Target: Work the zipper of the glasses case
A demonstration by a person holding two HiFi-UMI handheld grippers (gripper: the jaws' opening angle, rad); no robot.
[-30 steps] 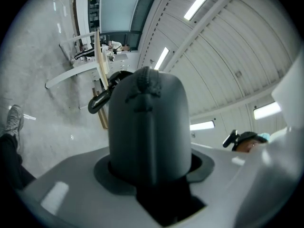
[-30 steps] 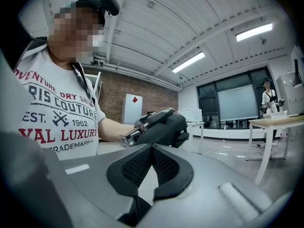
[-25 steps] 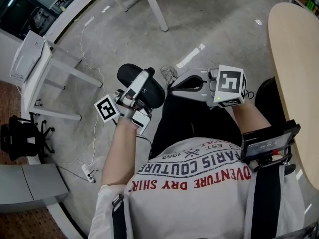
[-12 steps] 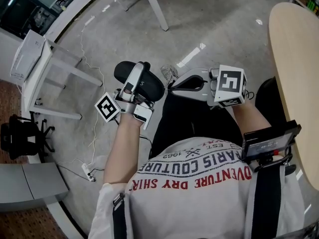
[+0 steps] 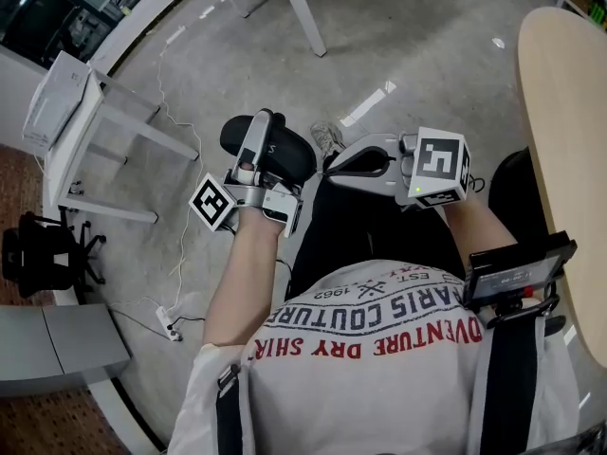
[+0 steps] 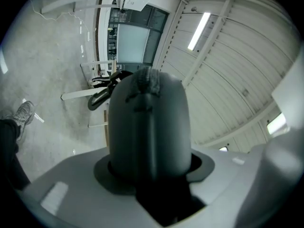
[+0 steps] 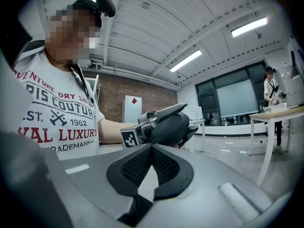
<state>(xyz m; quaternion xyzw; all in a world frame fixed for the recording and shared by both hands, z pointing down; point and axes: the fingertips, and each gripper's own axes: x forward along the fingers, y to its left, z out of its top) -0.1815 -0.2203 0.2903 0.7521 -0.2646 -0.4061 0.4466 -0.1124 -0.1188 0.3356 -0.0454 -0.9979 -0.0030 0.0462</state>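
Head view, looking steeply down: a seated person in a white printed T-shirt (image 5: 370,330) holds two grippers over the lap. The left gripper (image 5: 260,131) is clamped on one black glasses case (image 5: 292,159), held in the air above the grey floor (image 5: 427,55). One jaw lies across the top of the case. The right gripper (image 5: 330,167) points toward the case, its tip near it. Each gripper carries one marker cube, two in all. One pale wooden table (image 5: 569,140) curves along the right edge. One black office chair (image 5: 38,254) stands at far left.

Left gripper view: the dark, rounded case fills the centre, rising from between the jaws, which press on it. One shoe (image 6: 23,113) shows on the floor at left.

Right gripper view: the two black ribbed pads (image 7: 134,167) meet at their tips with nothing between them. Beyond them, apart from the tips, is the left gripper with the case in its grip. Two ceiling light strips (image 7: 190,61) glow overhead. A second person (image 7: 271,91) stands at far right beside a white table (image 7: 280,110)
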